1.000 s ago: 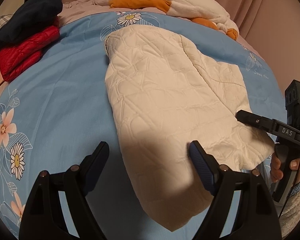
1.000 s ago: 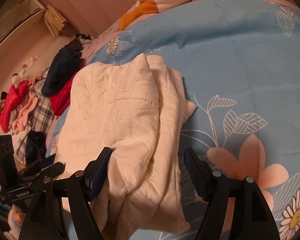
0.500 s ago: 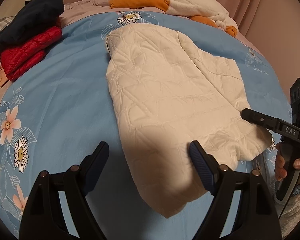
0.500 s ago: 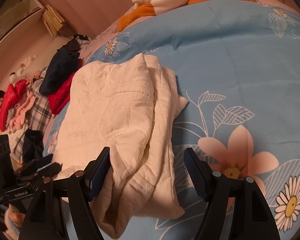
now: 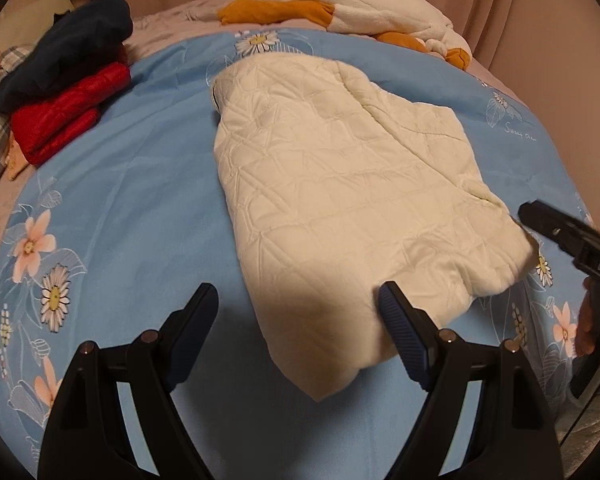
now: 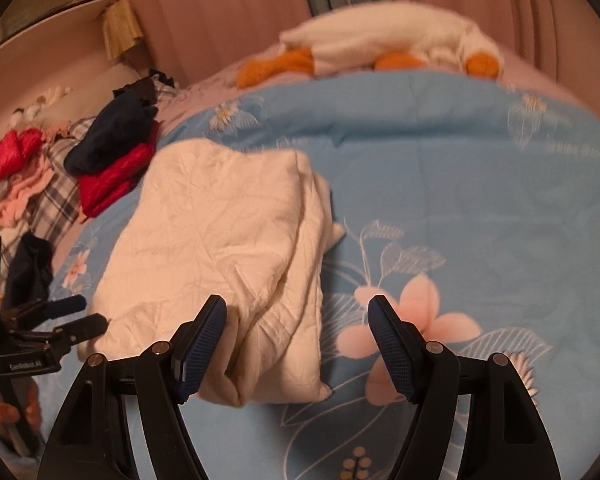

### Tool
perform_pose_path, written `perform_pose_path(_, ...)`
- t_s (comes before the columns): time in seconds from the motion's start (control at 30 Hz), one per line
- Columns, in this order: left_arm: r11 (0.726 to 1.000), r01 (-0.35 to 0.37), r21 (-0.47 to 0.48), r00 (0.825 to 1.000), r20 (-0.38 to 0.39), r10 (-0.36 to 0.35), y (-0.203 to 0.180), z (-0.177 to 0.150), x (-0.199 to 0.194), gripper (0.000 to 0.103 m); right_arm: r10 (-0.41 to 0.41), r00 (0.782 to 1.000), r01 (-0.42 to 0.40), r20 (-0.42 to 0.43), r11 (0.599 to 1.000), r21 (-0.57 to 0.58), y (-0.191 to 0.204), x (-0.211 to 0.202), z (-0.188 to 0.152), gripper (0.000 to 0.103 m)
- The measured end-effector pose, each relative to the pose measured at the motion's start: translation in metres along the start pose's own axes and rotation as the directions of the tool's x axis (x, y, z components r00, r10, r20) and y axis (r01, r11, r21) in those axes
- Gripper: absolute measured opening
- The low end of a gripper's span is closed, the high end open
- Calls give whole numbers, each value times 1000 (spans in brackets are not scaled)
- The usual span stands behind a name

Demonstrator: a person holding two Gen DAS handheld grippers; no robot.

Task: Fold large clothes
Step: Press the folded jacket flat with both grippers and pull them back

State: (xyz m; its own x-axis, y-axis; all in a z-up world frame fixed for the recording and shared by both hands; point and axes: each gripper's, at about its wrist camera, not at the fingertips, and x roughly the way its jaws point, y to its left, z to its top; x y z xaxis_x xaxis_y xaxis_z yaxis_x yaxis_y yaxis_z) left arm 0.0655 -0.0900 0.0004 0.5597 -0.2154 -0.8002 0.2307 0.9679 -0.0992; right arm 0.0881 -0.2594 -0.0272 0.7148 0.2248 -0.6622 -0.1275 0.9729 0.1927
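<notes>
Folded cream quilted jacket [image 5: 340, 196] on blue floral bedspread [image 5: 132, 200], left gripper [image 5: 296, 312] and right gripper [image 6: 298, 324] above it, jaws wide apart, gripping nothing

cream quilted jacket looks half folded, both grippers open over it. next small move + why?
Probably lower the right gripper onto the loose, bunched near corner of the cream quilted jacket and close on it. Both it and the left gripper stand open, holding nothing, above the jacket's near end. The jacket is a long narrow bundle on the blue duvet, so it likely needs another fold toward its far end.
</notes>
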Motion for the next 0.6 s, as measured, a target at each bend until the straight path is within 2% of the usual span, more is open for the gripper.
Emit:
perform_pose_path(0.23,998,-37,56,998,49,34,-9,-5,-8,81,87,990,-80,114,995,-64,20,-16,8,73)
perform_pose_path(0.27,998,-33,57,998,48,31,-9,-5,-7,81,104,987,-96,123,993,-70,23,-16,7,70)
perform_pose_path(0.3,998,-32,55,999,45,29,-8,-4,-6,81,132,984,-123,117,989,-84,27,-13,8,68)
perform_pose_path(0.43,998,-23,53,999,40,21,-12,-5,-4,80,141,988,-132,61,983,-129,41,7,2,49)
perform_pose_path(0.6,998,-10,54,1000,23,9,-14,-7,3,80,112,994,-113,-12,986,-123,43,34,-9,48)
